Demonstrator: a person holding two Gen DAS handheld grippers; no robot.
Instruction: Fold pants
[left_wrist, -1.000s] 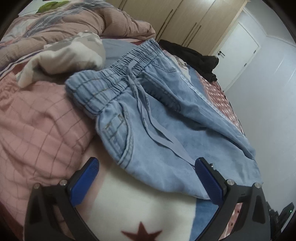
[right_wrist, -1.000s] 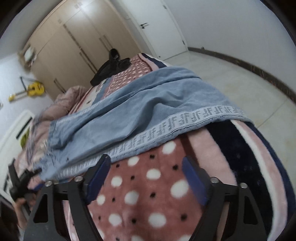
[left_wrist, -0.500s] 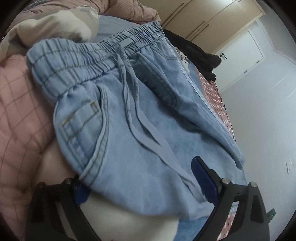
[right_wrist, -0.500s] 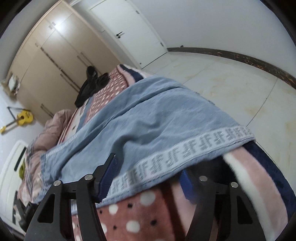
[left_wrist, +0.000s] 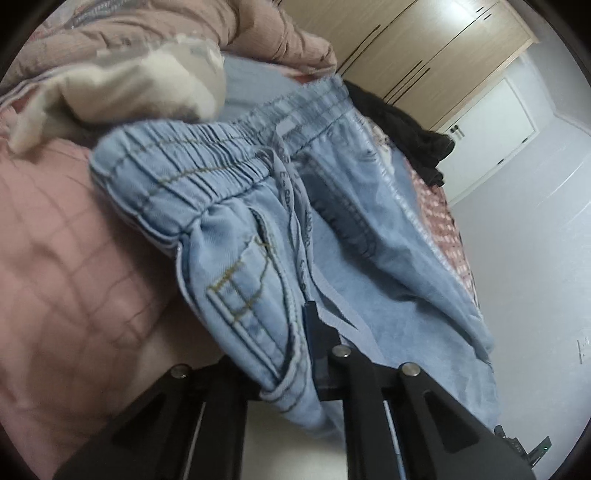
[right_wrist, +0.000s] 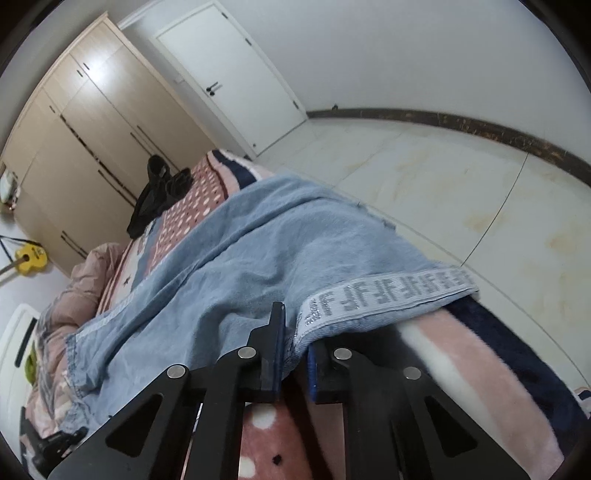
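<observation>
Light blue denim pants (left_wrist: 332, 229) lie along a bed, with an elastic waistband and a drawstring at the far end of the left wrist view. My left gripper (left_wrist: 295, 354) is shut on the pants' near side seam by the front pocket, and the cloth bunches up between its fingers. In the right wrist view the leg end of the pants (right_wrist: 280, 266) shows a patterned hem band (right_wrist: 391, 291). My right gripper (right_wrist: 295, 350) is shut on that hem, which folds in between its blue pads.
The bed carries a pink dotted blanket (right_wrist: 207, 203), a pink checked quilt (left_wrist: 62, 266) and a cream pillow (left_wrist: 147, 85). Dark clothes (right_wrist: 159, 195) lie at its far side. Wardrobes (right_wrist: 85, 122), a white door (right_wrist: 236, 77) and a tiled floor (right_wrist: 461, 184) surround it.
Both grippers moved in onto the pants and went from open to shut: the left on the side seam near the pocket, the right on the hem band. The cloth now bunches in each.
</observation>
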